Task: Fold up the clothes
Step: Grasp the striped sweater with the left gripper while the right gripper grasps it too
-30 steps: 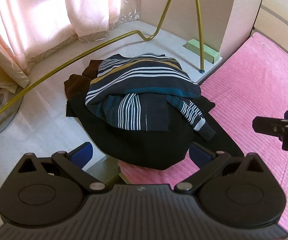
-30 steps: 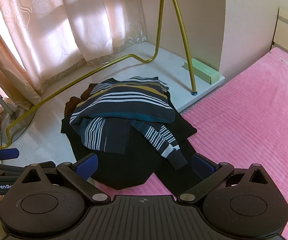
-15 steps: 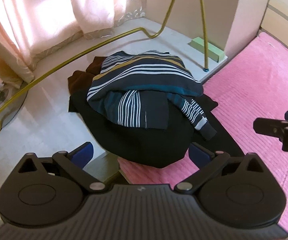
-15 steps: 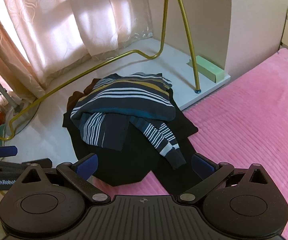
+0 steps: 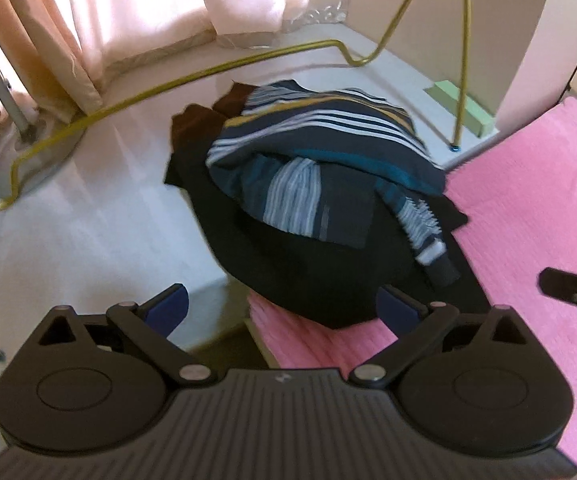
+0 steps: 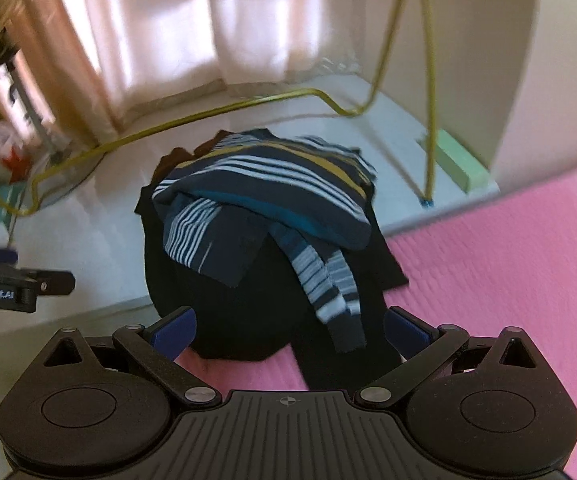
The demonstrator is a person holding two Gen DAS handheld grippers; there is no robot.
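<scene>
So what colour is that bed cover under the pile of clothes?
Pink bed cover, with a fine ribbed texture; the right wrist view shows it best.

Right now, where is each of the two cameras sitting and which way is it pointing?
Left wrist: on the left gripper, looking forward and down at the striped sweater atop the black garment at the corner of the pink bed; own open fingers show, and the right gripper at the right edge.
Right wrist: on the right gripper, facing the same pile from farther right; own open fingers show, left gripper at the left edge.
Shared: clothes pile, bed, gold rack, curtains.
</scene>
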